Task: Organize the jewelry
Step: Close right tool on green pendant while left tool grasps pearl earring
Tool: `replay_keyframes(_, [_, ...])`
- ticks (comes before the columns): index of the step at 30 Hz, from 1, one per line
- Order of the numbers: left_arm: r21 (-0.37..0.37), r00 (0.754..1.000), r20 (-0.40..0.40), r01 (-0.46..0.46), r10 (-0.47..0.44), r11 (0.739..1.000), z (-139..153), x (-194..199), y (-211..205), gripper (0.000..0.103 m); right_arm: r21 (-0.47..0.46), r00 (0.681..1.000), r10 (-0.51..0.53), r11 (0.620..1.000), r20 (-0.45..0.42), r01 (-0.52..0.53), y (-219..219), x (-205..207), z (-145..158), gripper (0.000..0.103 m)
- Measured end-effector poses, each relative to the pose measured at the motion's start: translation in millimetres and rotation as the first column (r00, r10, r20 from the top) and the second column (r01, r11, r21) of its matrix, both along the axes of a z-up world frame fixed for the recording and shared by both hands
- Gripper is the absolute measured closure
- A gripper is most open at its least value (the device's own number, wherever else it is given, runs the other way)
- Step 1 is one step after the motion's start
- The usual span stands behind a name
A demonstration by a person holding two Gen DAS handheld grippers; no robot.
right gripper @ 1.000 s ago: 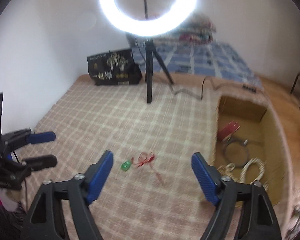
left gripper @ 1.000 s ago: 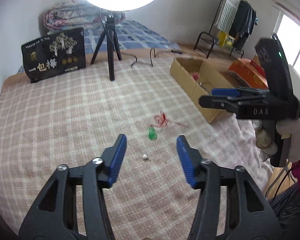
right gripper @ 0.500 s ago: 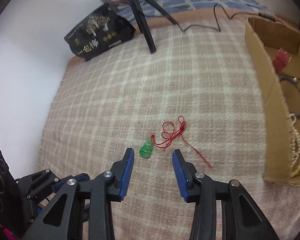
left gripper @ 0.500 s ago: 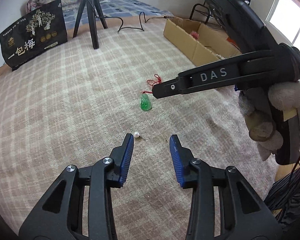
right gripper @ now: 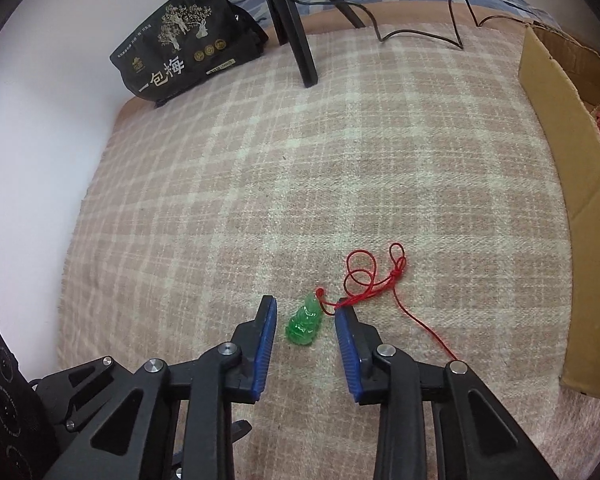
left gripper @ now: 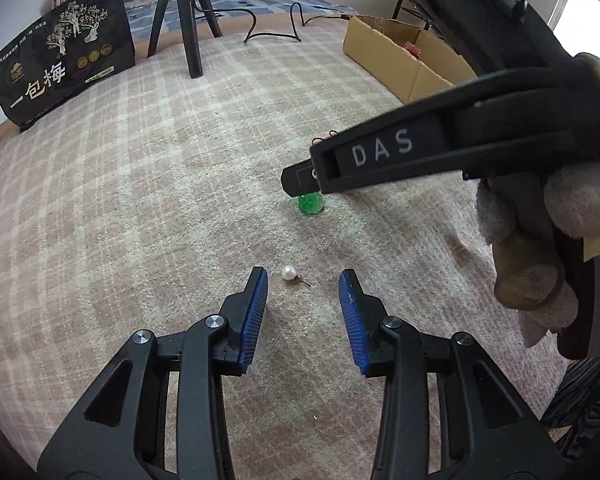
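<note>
— So where does each gripper stand?

— The right gripper (right gripper: 305, 312) is low over the plaid blanket (right gripper: 340, 152), jaws narrowed but not closed, with the green pendant (right gripper: 305, 320) lying between the blue pads and touching neither, as far as I can tell. Its red cord (right gripper: 374, 280) trails off ahead and to the gripper's right, crossing the tip of the right pad.

— Why straddle the pendant rather than the cord?

— My guess is that the pendant is the solid part; a thin cord would slip from flat pads, and it should follow once the stone is lifted.

— And the left?

— The left gripper (left gripper: 303, 280) is open at a moderate width, also low, with the pearl earring (left gripper: 289, 273) just ahead of its tips and nearer the left pad. The little hook points toward the right pad. It looks lined up for a pinch, though the pearl is not yet between the pads.

— Where would the pieces go?

— Probably the cardboard box (right gripper: 572, 184), well off to the right gripper's right, which already holds something red. That is a judgement only.

— Any risk?

— The pearl is round and may roll away.
</note>
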State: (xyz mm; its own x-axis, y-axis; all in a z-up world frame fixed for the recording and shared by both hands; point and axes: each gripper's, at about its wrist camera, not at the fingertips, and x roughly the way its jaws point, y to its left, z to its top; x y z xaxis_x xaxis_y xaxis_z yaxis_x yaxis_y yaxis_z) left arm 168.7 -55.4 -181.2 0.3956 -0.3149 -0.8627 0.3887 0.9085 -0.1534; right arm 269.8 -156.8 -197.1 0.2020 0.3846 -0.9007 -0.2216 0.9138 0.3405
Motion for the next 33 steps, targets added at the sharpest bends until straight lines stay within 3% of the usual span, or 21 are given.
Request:
replay_keyframes(3, [-0.010, 1.000, -0.012, -0.002, 0.001, 1.000, -1.1, 6.4, -0.6, 0.072, -0.026, 1.000, 0.010, 1.000, 0.008, -0.010, 6.1, 0.9, -2.6, 0.074])
replay_keyframes(14, [-0.003, 1.000, -0.030, 0.000, 0.000, 1.000, -11.3, 17.8, -2.7, 0.072, -0.049, 0.999, 0.035, 0.998, 0.013, -0.034, 8.9, 4.9, -10.0, 0.082])
replay_keyframes(22, [0.034, 1.000, 0.001, 0.012, -0.012, 0.999, -10.2, 11.1, -2.6, 0.087, -0.075, 0.998, 0.060, 0.996, 0.033, -0.057, 10.6, 2.1, -10.3, 0.084])
replay_keyframes(25, [0.041, 1.000, 0.009, 0.015, -0.016, 0.999, -8.9, 9.6, -2.6, 0.087, -0.091, 0.997, 0.065, 0.994, 0.044, -0.061, 12.9, 1.1, -9.3, 0.085])
replay_keyframes(26, [0.041, 1.000, 0.010, 0.015, -0.015, 0.999, -8.2, 9.5, -2.4, 0.087, -0.101, 0.997, 0.066, 0.993, 0.048, -0.060, 12.7, 0.8, -9.2, 0.091])
replay_keyframes(33, [0.044, 1.000, 0.017, 0.007, -0.008, 0.999, -4.9, 7.6, -0.4, 0.087, -0.064, 0.997, 0.057, 0.996, 0.046, -0.054, 3.2, -0.4, -7.6, 0.092])
